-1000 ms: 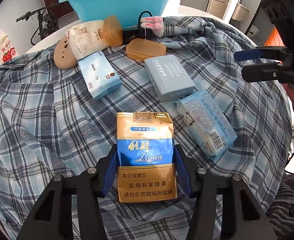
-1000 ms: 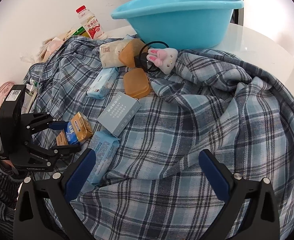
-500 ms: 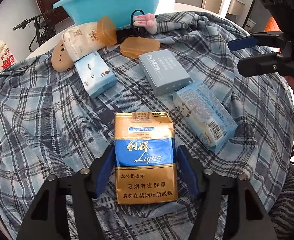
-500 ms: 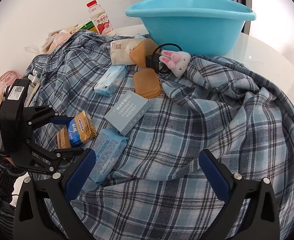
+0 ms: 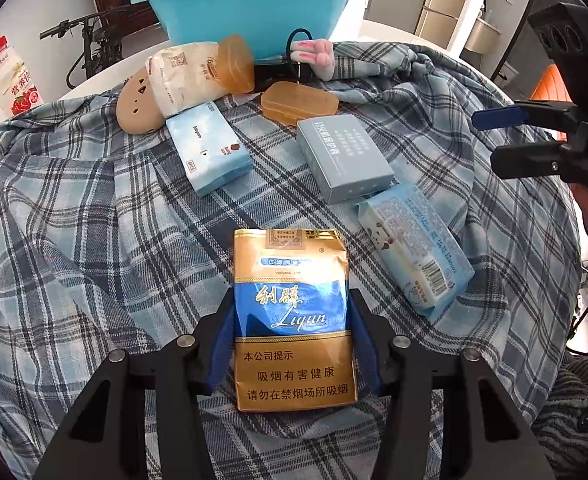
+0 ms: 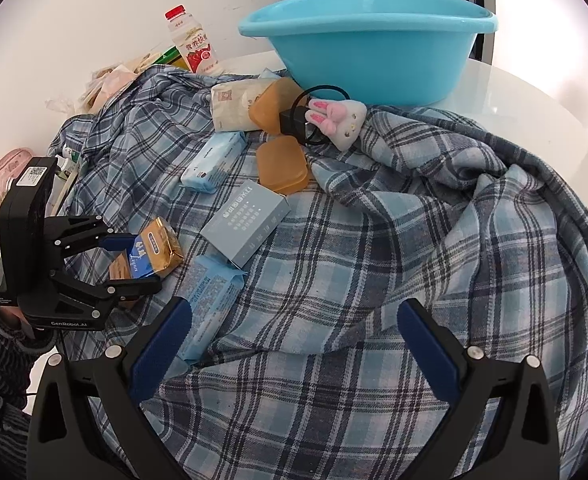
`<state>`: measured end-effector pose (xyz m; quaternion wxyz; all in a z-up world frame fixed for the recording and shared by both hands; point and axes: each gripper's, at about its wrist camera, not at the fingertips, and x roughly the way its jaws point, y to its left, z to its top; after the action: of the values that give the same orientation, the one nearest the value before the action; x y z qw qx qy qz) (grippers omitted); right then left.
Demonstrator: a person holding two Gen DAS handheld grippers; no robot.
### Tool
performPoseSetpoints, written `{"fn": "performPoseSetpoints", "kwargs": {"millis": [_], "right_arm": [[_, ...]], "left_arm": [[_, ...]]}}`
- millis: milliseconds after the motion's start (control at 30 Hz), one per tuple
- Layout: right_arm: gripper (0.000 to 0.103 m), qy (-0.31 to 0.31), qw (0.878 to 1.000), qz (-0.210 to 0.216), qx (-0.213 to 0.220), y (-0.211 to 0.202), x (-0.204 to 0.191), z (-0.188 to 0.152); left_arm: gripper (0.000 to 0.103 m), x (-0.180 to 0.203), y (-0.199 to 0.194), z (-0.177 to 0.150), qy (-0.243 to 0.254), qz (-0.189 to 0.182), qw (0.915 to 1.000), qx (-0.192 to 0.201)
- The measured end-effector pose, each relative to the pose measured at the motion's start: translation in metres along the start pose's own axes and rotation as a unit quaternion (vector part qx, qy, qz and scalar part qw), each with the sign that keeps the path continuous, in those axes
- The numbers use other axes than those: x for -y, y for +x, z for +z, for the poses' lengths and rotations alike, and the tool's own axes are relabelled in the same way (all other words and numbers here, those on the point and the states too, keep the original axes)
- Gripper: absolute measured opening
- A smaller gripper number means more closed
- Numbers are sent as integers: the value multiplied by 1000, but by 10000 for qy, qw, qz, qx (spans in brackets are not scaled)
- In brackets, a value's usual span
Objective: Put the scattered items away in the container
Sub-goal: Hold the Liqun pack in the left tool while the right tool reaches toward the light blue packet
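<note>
Two blue pads of the left gripper (image 5: 291, 330) press the long sides of a gold-and-blue cigarette pack (image 5: 291, 312), its jaws having just closed onto it; the pack lies flat on the plaid cloth (image 5: 73, 240), its top end pointing toward the turquoise basin (image 5: 253, 4) at the far edge of the worktop. Just right of the pack lies a pale blue tissue packet (image 5: 414, 248), with a grey-blue box (image 5: 344, 156) beyond it. Well to the right, the right gripper (image 6: 294, 344) hangs with jaws spread wide over bare cloth, grasping nothing.
</note>
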<state>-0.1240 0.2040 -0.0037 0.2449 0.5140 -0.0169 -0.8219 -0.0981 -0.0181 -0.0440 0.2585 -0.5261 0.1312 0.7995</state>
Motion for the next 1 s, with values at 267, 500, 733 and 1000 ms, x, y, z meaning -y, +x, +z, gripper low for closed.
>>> {"fn": "performPoseSetpoints", "kwargs": {"millis": [267, 500, 733, 1000], "right_arm": [[102, 45, 10000, 45, -7, 0, 5, -1], [102, 76, 10000, 59, -26, 1, 7, -3], [102, 128, 9999, 15, -61, 1, 14, -4], [102, 36, 9999, 74, -73, 3, 9, 1]], "left_arm": [[62, 7, 5, 1, 203, 222, 9995, -35], [81, 11, 15, 12, 221, 262, 9994, 43], [78, 0, 18, 19, -79, 114, 9998, 106], [55, -1, 7, 17, -82, 103, 9997, 215]]}}
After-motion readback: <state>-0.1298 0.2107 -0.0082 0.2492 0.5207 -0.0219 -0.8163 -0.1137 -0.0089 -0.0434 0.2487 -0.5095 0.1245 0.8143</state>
